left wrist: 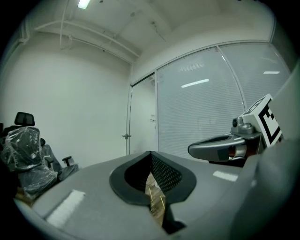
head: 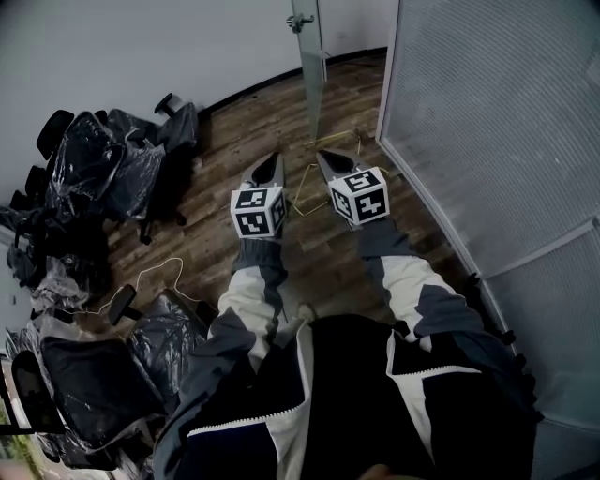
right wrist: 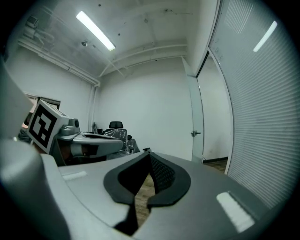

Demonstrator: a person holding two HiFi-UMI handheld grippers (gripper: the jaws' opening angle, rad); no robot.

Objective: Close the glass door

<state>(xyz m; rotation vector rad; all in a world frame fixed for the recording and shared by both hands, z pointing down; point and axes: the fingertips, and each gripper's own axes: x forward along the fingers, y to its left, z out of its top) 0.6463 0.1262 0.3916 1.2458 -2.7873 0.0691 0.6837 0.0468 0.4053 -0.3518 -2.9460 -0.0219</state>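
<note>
The glass door (head: 310, 70) stood at the far end of the room. In the head view it was seen nearly edge-on, with a metal fitting (head: 301, 20) at its top. It was left of the end of the frosted wall (head: 497, 122), and a strip of wood floor (head: 352, 89) showed between the two. In the right gripper view the door was a narrow upright pane with a small handle (right wrist: 195, 133) on it, well apart from both tools.

The left gripper (head: 274, 159) and the right gripper (head: 324, 157) were held out side by side over the floor. Both pointed toward the door, and each carried its marker cube (head: 258, 212) behind the jaws. The left gripper's jaws were pressed together at the tips with nothing between them. Only floor showed through the hollow behind the tips. The right gripper's jaws were likewise pressed together and held nothing. Neither tool touched the door.

Thin yellow lines (head: 309, 183) lay on the floor just beyond and between the two tools. At the left, office chairs (head: 103, 169) wrapped in clear plastic stood bunched along the white wall (head: 141, 47). More wrapped chairs (head: 94, 375) stood nearer, and a white cord (head: 155, 272) looped on the floor between them. The person's jacket (head: 347, 394), black with white and grey sleeves, filled the near edge of the head view.
</note>
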